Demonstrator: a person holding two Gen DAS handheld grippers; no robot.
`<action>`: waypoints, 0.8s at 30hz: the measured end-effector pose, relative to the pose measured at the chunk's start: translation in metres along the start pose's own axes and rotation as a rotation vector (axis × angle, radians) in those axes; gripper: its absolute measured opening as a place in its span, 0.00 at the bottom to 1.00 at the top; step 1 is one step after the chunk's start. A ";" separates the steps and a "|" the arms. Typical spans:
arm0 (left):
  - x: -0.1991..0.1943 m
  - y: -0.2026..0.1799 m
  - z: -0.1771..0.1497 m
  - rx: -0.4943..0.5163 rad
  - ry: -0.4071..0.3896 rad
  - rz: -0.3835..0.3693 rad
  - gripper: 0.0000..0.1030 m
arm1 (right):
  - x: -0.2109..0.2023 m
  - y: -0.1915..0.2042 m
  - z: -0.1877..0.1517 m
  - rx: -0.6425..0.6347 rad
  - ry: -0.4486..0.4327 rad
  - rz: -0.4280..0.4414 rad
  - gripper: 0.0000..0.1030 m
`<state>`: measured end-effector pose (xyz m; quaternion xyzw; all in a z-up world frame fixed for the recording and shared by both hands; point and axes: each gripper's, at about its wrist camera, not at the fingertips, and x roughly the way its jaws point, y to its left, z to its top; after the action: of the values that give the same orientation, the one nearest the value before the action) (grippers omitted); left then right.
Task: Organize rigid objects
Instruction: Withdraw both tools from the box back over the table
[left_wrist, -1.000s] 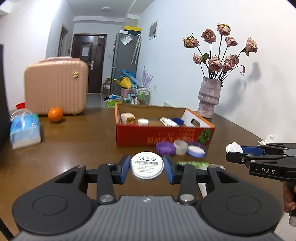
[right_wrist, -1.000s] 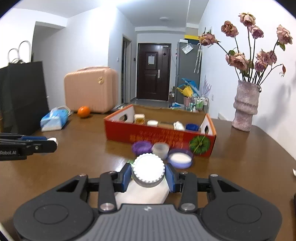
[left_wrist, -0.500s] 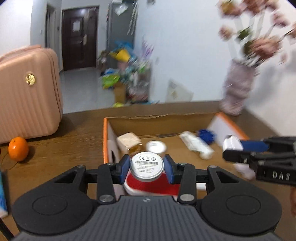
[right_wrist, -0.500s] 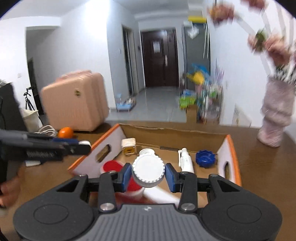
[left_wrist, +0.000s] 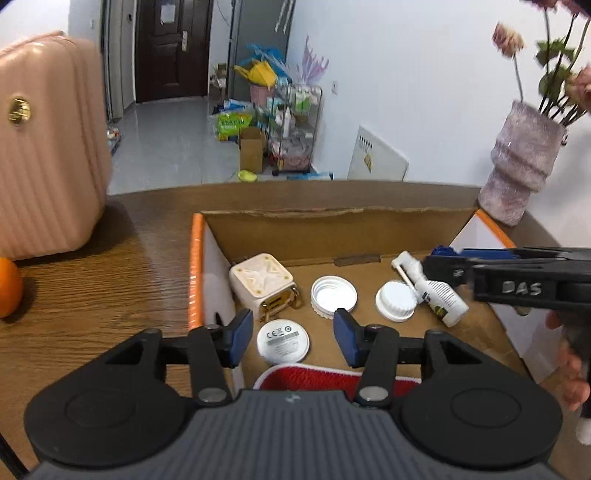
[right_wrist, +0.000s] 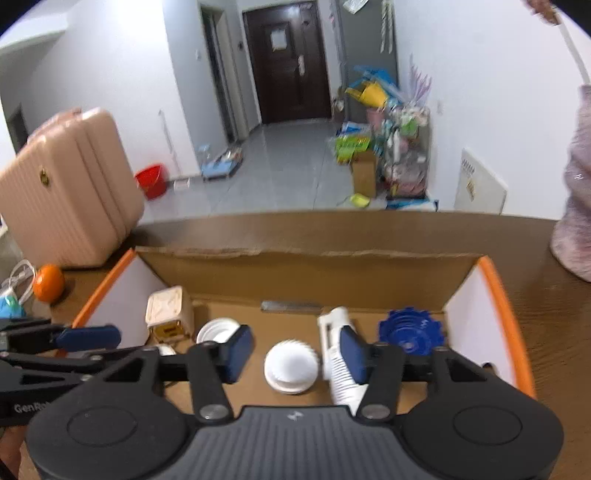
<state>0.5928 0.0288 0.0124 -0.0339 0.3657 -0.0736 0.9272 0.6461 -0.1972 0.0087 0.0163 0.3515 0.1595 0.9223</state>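
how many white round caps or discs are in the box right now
3. A labelled disc lies nearest, between the left gripper's open jaws; an upturned open cap sits behind it; a ridged cap is beside the spray bottle. More may be hidden behind the grippers.

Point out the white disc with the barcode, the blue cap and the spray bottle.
white disc (left_wrist: 283, 340), left wrist view, middle of its labelled face.
blue cap (right_wrist: 410, 329), right wrist view, centre of its toothed top.
spray bottle (left_wrist: 439, 297), left wrist view, on the label.
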 end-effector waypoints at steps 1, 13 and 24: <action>-0.011 0.002 -0.003 -0.003 -0.018 0.000 0.51 | -0.010 -0.003 -0.002 0.006 -0.016 0.002 0.54; -0.187 -0.005 -0.116 -0.005 -0.230 0.038 0.80 | -0.187 0.015 -0.105 -0.139 -0.175 -0.075 0.76; -0.310 -0.013 -0.253 -0.001 -0.333 0.130 0.93 | -0.281 0.050 -0.241 -0.092 -0.186 -0.105 0.83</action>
<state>0.1948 0.0633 0.0377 -0.0222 0.2086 -0.0067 0.9777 0.2775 -0.2557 0.0149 -0.0299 0.2569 0.1248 0.9579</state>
